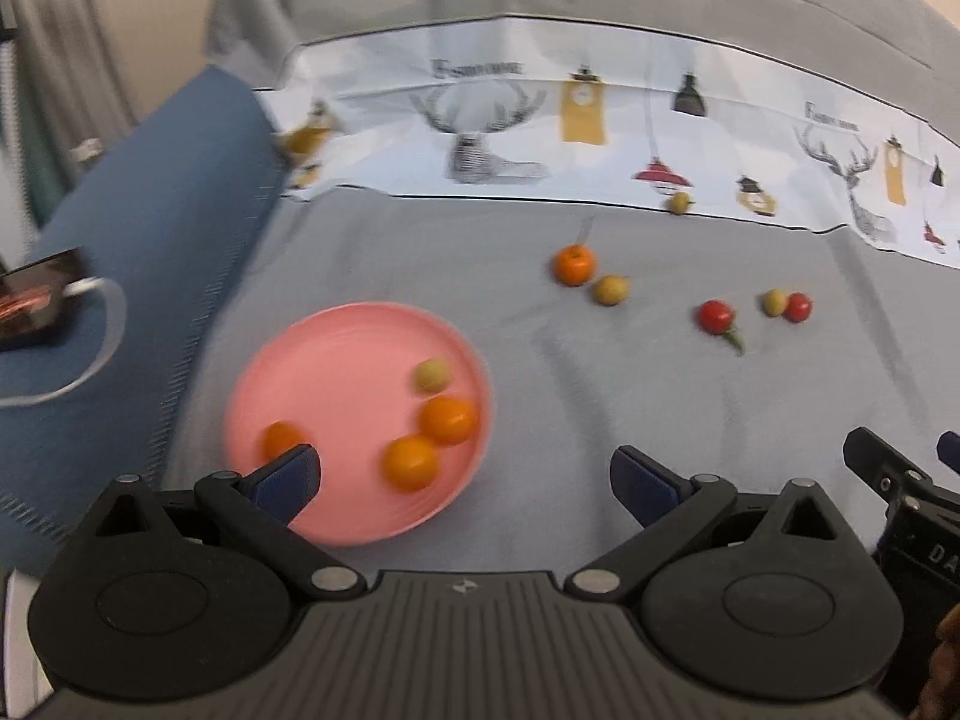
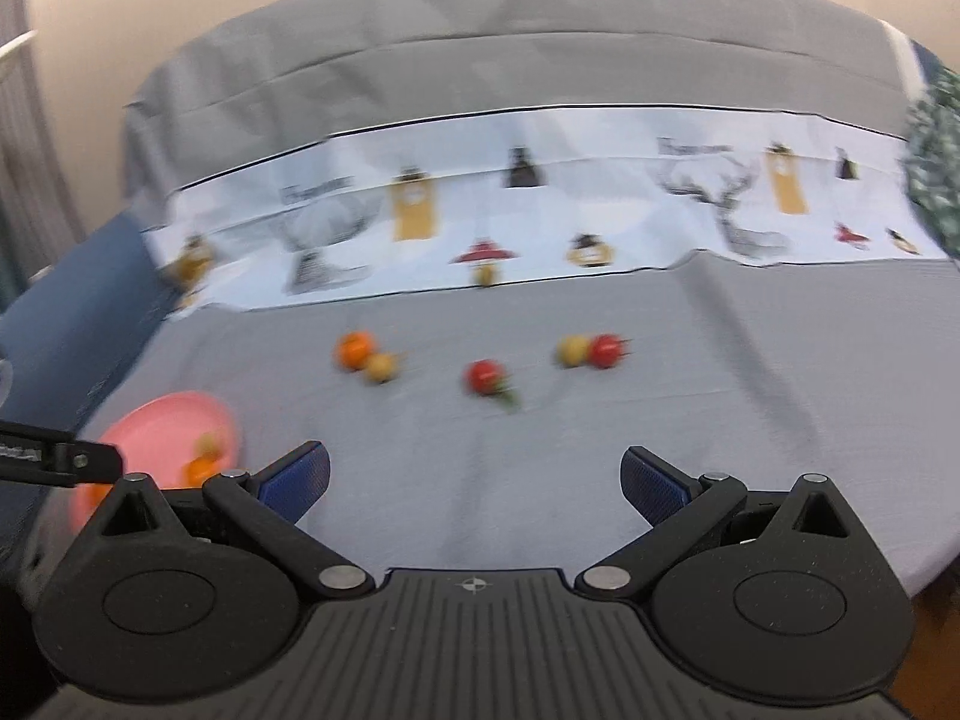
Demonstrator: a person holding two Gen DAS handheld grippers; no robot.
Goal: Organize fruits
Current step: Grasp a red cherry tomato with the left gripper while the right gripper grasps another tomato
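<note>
The left gripper hung with its blue-padded jaws spread wide and nothing between them, low over the grey cloth-covered table. The round pink plastic plate lay near the table's left edge, partly under the left finger. On the plate sat three small orange fruits: one just behind the left fingertip, and two more touching each other toward the plate's right rim, inside the gap between the fingers. A pale yellow-green round fruit lay just beyond that pair on the plate.

Further across the table, well clear of both grippers, an orange fruit sat touching a yellowish round fruit. To their right lay a red cherry tomato with a green stem, then a yellow-green fruit pressed against another red cherry tomato. One small olive-yellow fruit rested at the edge of the white printed runner with deer and lantern motifs, which crossed the far part of the table. A blue fabric surface adjoined the table's left edge.

The right gripper was likewise opened wide and empty, hanging above bare grey cloth at the near side of the table, with the stemmed tomato straight ahead but well beyond its tips. The plate lay off to its left.
</note>
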